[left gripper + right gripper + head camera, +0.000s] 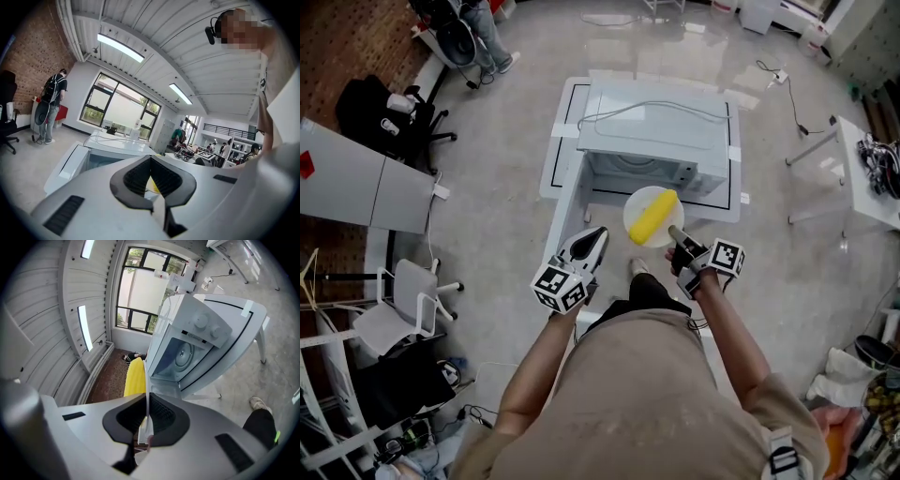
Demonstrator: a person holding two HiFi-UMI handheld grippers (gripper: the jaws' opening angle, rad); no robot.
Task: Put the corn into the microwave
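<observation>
A yellow corn cob (pixel 653 217) lies on a round white plate (pixel 635 204). My right gripper (pixel 676 235) is shut on the plate's near rim and holds it just in front of the white microwave (pixel 656 131), whose door (pixel 565 141) hangs open to the left. In the right gripper view the plate (pixel 148 394) shows edge-on between the jaws of the right gripper (pixel 147 401). The corn (pixel 135 378) lies left of it and the microwave's open cavity (pixel 180 355) is ahead. My left gripper (pixel 595 236) is shut and empty, left of the plate. Over the left gripper (pixel 151 159) I see the microwave (pixel 112 145).
The microwave stands on a low white table (pixel 572 202) on a grey floor. Office chairs (pixel 389 117) and a grey panel (pixel 366 178) are at the left. A white table (pixel 862 173) and floor cables (pixel 787 89) are at the right. A person (pixel 483 33) stands far back left.
</observation>
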